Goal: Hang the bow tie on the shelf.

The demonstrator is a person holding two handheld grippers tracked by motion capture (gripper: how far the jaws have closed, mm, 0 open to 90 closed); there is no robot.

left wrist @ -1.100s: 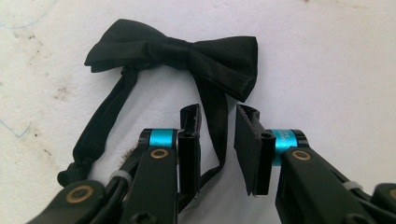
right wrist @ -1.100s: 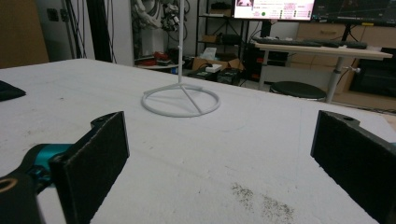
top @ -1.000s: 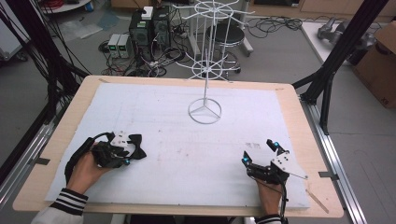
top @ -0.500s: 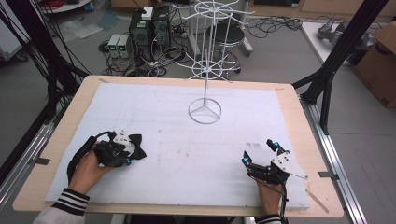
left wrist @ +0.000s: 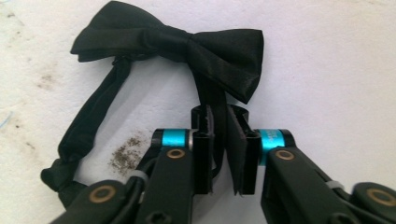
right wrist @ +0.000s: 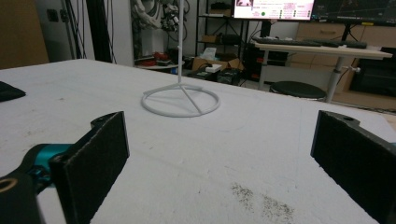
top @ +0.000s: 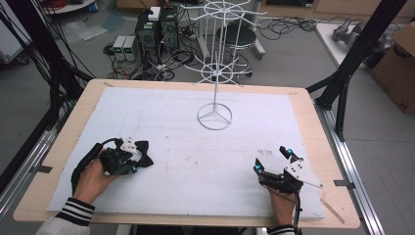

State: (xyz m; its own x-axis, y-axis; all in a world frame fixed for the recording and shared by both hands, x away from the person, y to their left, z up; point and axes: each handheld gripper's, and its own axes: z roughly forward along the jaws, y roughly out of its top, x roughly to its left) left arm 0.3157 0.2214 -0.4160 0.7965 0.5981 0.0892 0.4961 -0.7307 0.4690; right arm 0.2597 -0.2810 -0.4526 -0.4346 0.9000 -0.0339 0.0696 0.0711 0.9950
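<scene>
While the left gripper (left wrist: 219,149) has just been closing its fingers (left wrist: 203,154) on the strap of the black bow tie (left wrist: 187,42) near the surface's (top: 195,147) front left corner, probably to lift it toward the white wire stand (top: 214,116), the right gripper (top: 275,164) waits with fingers spread near the front right corner.

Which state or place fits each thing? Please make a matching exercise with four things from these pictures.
Things:
1. bow tie
2. left gripper
3. right gripper
4. white wire stand

States or places:
A. jaws wide apart, nothing between them
B. at the far middle of the table
C. lies flat on the white mat, black
D. jaws closed on a black strap

Pairs: 1-C, 2-D, 3-A, 4-B
</scene>
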